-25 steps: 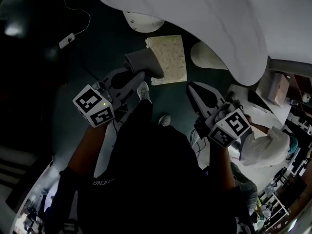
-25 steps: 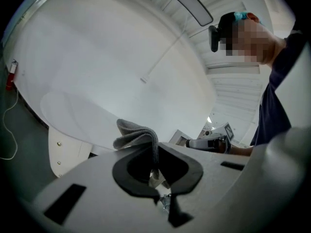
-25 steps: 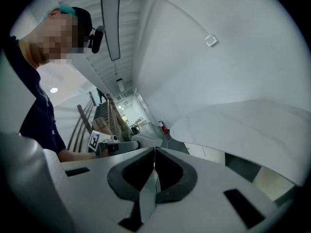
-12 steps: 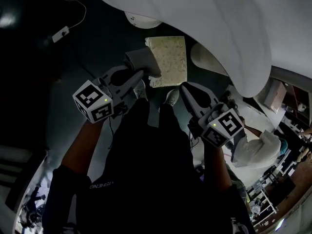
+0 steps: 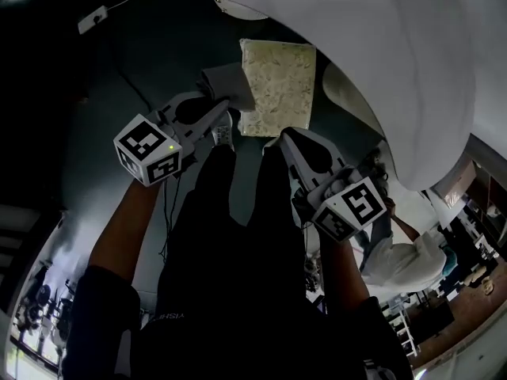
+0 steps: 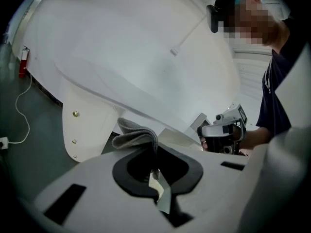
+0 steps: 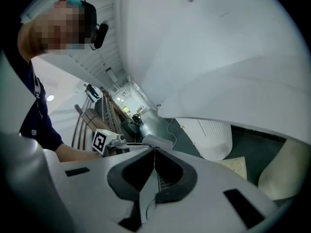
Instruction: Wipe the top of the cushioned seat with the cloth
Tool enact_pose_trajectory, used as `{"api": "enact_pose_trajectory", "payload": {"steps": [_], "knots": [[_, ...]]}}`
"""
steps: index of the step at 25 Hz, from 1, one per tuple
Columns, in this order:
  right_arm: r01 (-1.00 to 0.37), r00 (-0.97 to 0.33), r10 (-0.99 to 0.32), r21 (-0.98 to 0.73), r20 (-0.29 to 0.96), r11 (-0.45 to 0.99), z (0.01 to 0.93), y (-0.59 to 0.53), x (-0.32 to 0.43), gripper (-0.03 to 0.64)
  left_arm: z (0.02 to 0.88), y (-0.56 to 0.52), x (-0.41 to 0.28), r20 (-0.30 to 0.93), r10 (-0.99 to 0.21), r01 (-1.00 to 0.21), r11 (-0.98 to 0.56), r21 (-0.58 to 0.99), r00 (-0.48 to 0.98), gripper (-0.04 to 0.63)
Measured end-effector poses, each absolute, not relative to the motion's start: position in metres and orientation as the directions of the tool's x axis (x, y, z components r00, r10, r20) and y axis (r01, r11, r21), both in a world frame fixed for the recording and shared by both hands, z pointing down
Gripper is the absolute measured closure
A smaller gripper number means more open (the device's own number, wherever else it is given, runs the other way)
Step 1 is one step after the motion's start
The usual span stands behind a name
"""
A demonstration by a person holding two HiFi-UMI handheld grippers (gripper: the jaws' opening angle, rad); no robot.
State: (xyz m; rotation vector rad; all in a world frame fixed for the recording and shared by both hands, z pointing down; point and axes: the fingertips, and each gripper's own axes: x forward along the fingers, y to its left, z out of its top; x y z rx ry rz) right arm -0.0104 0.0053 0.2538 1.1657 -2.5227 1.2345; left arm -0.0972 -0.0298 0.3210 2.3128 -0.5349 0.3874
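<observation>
The cushioned seat (image 5: 278,85) is a pale speckled square pad low over the dark floor, under a big white curved shell. A folded grey cloth (image 5: 229,85) hangs at the seat's left edge, with my left gripper (image 5: 219,112) shut on it. In the left gripper view the cloth (image 6: 137,134) bunches out just past the closed jaws of the left gripper (image 6: 151,153). My right gripper (image 5: 280,140) is shut and holds nothing, just short of the seat's near edge. The right gripper view shows its jaws (image 7: 154,150) pressed together and a corner of the seat (image 7: 236,166) beyond.
The white curved shell (image 5: 396,46) overhangs the seat from the top and right, on white rounded supports (image 6: 87,125). A cable with a small adapter (image 5: 92,19) lies on the floor at far left. Another person (image 5: 400,252) is at the right.
Both grippers have moved forward toward the seat. The right gripper has shifted left and now points at the seat's near edge. The cloth stays in the left gripper.
</observation>
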Motion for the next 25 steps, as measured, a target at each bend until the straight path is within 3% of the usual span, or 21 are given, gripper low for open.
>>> {"api": "enact_pose_trajectory", "payload": {"steps": [11,19,25], "knots": [[-0.66,-0.737,-0.491,-0.652,0.465,0.373,0.356,0.007,0.051,0.591,0.465,-0.057,-0.069,0.536,-0.316,-0.604,-0.593,0.532,0.783,0.581],[-0.667,-0.732,-0.461,-0.667,0.502,0.333,0.4,0.025,0.081,0.591,0.564,-0.071,-0.077,0.721,-0.273,-0.671,-0.657,0.343,0.636,0.581],[-0.664,-0.73,-0.458,-0.686,0.507,0.298,0.408,0.044,0.099,0.591,0.61,-0.068,-0.053,0.8,-0.19,-0.627,-0.73,0.272,0.569,0.581]]}}
